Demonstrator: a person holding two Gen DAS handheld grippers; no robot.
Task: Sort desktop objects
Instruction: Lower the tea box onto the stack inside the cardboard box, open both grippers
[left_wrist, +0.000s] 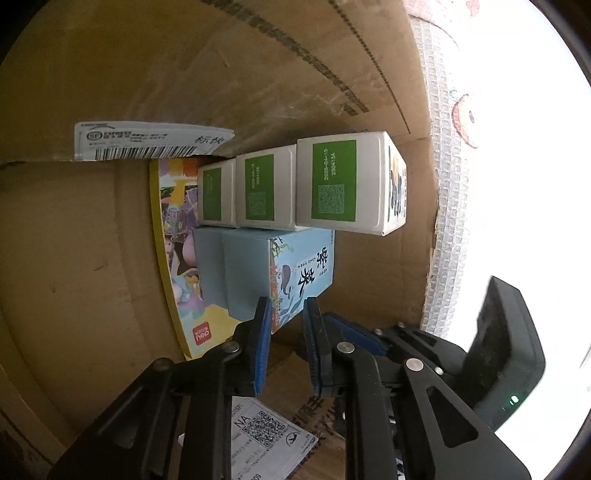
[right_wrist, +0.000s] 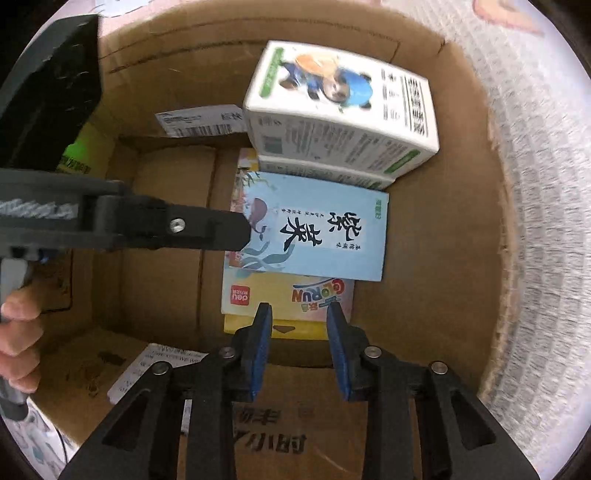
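Hovering inside the cardboard box (right_wrist: 461, 229), left hand-held gripper (left_wrist: 286, 306) spread around the blue box's (left_wrist: 303, 277) corner, not clamping. Right hand-held gripper (right_wrist: 299, 314) spread, empty. Best squared across the blue box's sides, clear of the white boxes (left_wrist: 343, 184), before squeezing.

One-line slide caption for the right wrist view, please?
Open right gripper hovers over a cardboard box holding a light-blue carton, white cartons and a yellow book.

Just ahead of the left claw (left_wrist: 286, 325) lies a light-blue box (left_wrist: 280, 273) printed with black calligraphy, resting flat on a yellow-edged cartoon box (left_wrist: 177, 258). Beyond it, farther from the claw, three white boxes with green labels (left_wrist: 334, 184) are stacked against one another.
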